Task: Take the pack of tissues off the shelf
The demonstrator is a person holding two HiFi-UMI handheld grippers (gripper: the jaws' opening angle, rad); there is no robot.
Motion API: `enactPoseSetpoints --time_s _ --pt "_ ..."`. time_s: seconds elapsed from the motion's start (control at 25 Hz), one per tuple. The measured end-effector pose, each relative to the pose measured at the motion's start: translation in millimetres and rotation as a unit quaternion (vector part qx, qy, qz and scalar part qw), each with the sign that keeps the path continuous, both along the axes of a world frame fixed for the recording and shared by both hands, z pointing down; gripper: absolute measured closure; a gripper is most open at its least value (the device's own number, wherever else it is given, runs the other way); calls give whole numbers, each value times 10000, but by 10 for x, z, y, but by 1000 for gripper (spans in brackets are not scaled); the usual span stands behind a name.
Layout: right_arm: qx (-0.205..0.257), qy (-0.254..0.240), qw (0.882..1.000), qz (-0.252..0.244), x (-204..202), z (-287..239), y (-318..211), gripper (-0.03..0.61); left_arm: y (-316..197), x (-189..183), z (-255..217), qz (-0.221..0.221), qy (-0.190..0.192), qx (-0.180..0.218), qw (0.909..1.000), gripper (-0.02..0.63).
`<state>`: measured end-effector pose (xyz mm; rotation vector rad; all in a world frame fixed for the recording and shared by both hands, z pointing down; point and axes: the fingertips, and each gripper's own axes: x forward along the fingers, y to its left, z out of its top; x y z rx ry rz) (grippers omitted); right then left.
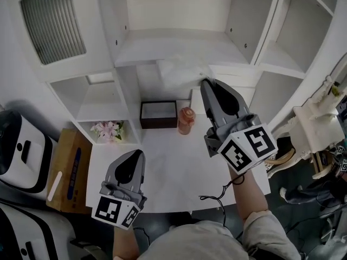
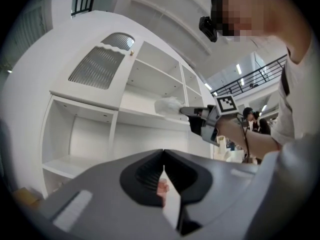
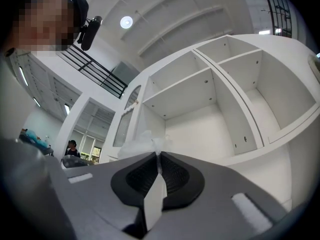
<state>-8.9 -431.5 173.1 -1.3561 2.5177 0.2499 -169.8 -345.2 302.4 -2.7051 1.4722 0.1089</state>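
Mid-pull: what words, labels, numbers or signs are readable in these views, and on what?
Blue print on the cardboard box: too small to read.
Wrapper of the pack of tissues: no readable print.
Faces of the marker cubes: square code patterns only, no words.
No legible text anywhere.

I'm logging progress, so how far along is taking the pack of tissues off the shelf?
Done: the right gripper is at the shelf, jaws pinched on the wrapper of the pack of tissues. In hand: that grip. Left: pulling the pack clear; it lies on the shelf. The left gripper is shut, empty.
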Motion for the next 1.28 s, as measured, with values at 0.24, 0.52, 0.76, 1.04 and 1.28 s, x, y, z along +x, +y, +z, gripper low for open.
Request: enactPoseSetpoints --time_s 0.24,0.52,0.76,1.04,1.28 --pt "-183 67 9997 157 108 245 297 566 99 130 60 317 32 -48 9995 612" --pt "-395 116 9987 307 204 520 624 568 239 268 78 621 44 -46 9981 612" --pt "-551 125 9976 390 240 710 880 568 375 351 82 812 42 -44 9967 612" --pt "-750 80 9962 426 243 902 1068 568 471 397 73 928 29 -66 9957 612" --pt "-891 62 9950 437 244 1072 1195 568 549 435 92 987 -12 -85 9951 612"
